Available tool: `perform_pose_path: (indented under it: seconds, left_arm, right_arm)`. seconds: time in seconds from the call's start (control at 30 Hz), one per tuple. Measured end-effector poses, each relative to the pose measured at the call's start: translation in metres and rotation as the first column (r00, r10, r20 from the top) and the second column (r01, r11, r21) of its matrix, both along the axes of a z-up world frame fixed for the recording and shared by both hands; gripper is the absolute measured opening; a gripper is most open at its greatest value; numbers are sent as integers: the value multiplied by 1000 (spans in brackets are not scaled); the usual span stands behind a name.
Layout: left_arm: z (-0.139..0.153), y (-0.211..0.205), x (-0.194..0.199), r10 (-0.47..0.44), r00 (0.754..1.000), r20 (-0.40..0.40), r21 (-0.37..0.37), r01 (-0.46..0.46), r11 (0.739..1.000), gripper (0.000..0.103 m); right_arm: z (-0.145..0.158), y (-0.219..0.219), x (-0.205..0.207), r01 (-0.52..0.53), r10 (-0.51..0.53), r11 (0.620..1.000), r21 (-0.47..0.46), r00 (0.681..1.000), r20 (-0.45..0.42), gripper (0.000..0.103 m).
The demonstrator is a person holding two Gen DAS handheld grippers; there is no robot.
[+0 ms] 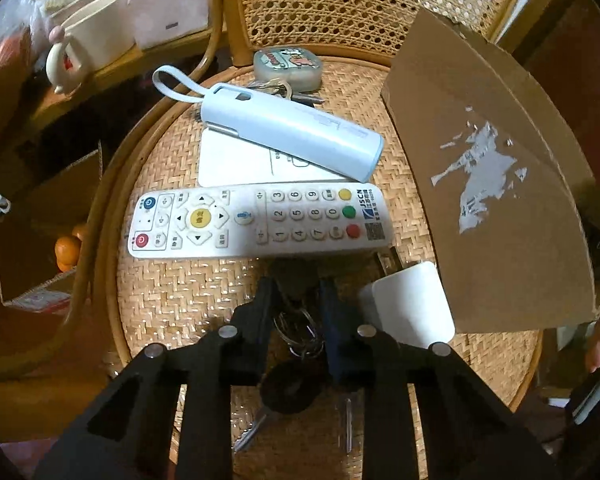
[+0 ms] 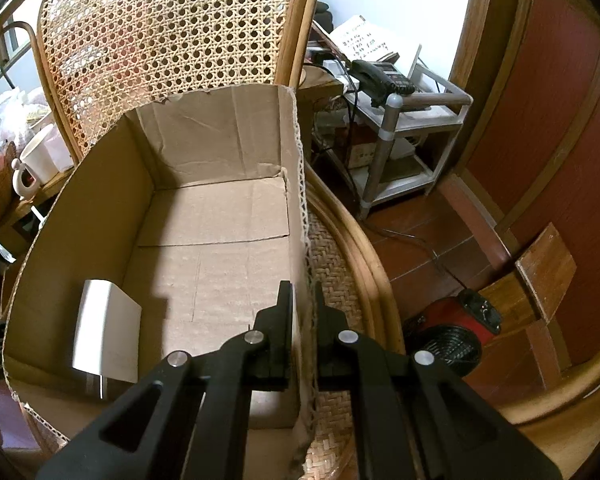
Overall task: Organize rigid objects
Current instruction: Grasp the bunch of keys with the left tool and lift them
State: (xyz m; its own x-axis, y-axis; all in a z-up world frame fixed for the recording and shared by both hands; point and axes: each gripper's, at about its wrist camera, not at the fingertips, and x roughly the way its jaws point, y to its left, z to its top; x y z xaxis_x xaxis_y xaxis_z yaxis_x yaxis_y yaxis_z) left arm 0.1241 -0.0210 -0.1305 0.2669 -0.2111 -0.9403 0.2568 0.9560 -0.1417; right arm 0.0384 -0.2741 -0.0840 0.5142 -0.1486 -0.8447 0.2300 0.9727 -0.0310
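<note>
Black left tongs (image 1: 296,304) sit closed around a bunch of metal keys on steel rings (image 1: 298,330), which lies on the woven rattan chair seat (image 1: 188,288) directly between our fingers. We judge the pick-up to be under way. Just beyond the keys, a white television remote with coloured buttons (image 1: 256,220) lies crosswise to the fingers, and behind it a pale blue oblong case with a wrist loop (image 1: 288,130) rests on a white card (image 1: 228,160). To the right stands the brown cardboard box (image 2: 216,208), the likely destination; our right tongs (image 2: 304,308) pinch its right-hand wall, steadying it. A small white box (image 2: 106,320) already lies inside.
</note>
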Motion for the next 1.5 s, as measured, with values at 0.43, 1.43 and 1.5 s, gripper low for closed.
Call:
perform_pose_path:
  seconds: [0.43, 1.43, 1.5]
  left_arm:
    - [1, 3, 2, 15, 1000, 0, -12, -15, 1000, 21]
    - [51, 14, -17, 84, 981, 177, -121, -63, 991, 9]
    - [46, 14, -13, 90, 984, 155, -123, -71, 990, 19]
  right_arm:
    - [0, 3, 0, -5, 5, 1000, -24, 1000, -6, 6]
    - [0, 3, 0, -11, 11, 1000, -28, 1000, -6, 6]
    - [0, 3, 0, -10, 10, 1000, -27, 1000, -6, 6]
